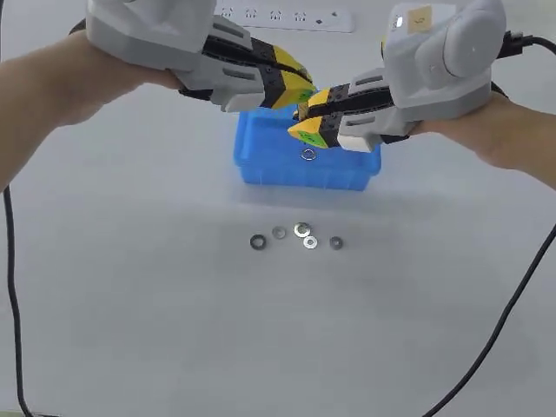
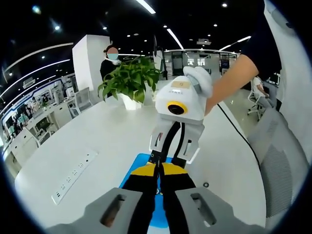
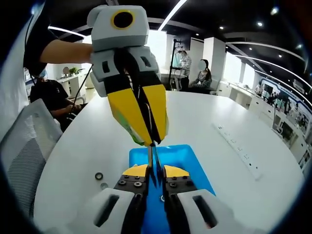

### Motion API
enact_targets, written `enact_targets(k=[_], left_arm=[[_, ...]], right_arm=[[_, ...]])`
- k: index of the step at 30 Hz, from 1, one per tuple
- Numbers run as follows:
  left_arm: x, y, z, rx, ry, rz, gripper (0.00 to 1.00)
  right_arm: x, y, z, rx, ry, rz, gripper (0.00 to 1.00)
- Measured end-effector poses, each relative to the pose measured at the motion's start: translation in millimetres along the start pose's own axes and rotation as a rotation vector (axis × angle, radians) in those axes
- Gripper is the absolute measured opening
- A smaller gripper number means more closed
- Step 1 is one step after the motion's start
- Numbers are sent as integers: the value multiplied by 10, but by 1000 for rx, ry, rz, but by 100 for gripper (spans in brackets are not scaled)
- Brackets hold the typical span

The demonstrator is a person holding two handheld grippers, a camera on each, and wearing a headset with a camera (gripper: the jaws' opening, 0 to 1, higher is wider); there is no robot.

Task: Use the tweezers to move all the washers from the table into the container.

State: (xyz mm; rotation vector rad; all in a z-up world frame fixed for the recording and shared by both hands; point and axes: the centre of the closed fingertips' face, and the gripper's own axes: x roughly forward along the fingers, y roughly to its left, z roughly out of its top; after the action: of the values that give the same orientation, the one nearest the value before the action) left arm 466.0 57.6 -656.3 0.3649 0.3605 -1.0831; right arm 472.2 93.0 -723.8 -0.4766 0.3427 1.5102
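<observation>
Over the blue container [image 1: 261,161] my two grippers meet tip to tip. My right gripper [image 1: 304,126] comes in from the right, shut on thin metal tweezers [image 3: 152,157] that stick out between its jaws [image 3: 152,170]. From the left, my left gripper [image 1: 302,89] is shut with its yellow tips pinching the tweezers' far end [image 3: 152,140]. One washer [image 1: 307,155] lies inside the container. Several washers [image 1: 301,230] sit in a loose row on the white table in front of the container.
A white power strip [image 1: 287,17] lies behind the container at the table's far edge. Black cables [image 1: 512,304] trail down both sides. A potted plant [image 2: 129,80] stands further along the table. People sit in the office behind.
</observation>
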Motion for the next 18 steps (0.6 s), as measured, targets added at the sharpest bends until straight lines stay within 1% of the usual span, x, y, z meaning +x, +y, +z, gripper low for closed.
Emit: enact_targets(k=[3,6,9,14,18], left_arm=[[-28,13,8,13,-2,8,5],[-51,2,29,39,-7,-1,5],[-69,-13,48,52,-8,-8,5],[-114,-22,99,67,-11,-10,5],[-156,-77,119,78,-12,-12,5]], right_arm=[[2,-3,15,-2,-1,-2,11],[-6,3,42,-12,0,-7,12],[-28,57,91,-28,4,-5,12],[-72,110,158,-28,-4,-10,12],[-111,156,195,-28,-3,-13,13]])
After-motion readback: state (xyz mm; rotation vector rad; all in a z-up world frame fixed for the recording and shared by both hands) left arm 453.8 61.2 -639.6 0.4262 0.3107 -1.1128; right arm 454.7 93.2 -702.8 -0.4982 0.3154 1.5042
